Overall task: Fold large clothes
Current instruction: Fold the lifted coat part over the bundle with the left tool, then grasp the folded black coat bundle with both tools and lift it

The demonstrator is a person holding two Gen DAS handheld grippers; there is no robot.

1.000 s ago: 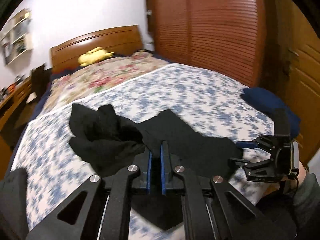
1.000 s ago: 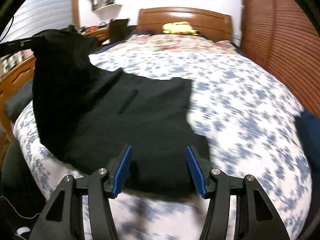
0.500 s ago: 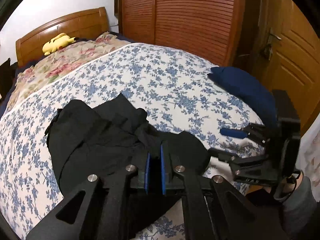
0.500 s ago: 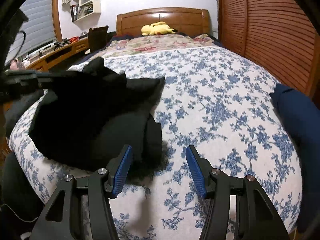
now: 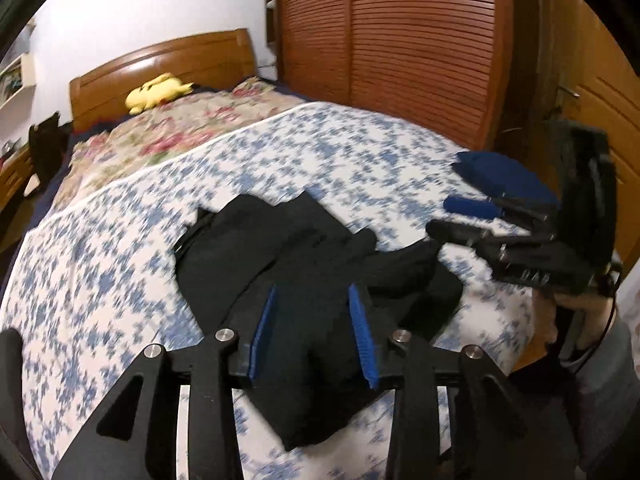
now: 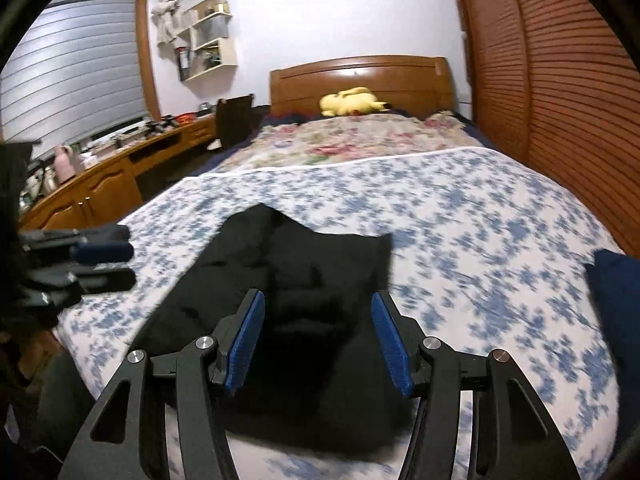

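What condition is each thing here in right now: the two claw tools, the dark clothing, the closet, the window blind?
left gripper: open, holding nothing, over the cloth.
right gripper: open, holding nothing.
black garment: bunched and partly folded, lying on the bed.
floral bedspread: spread flat.
blue cloth: lying at the bed's edge.
wardrobe doors: shut.
window blind: lowered.
yellow plush toy: lying by the headboard.
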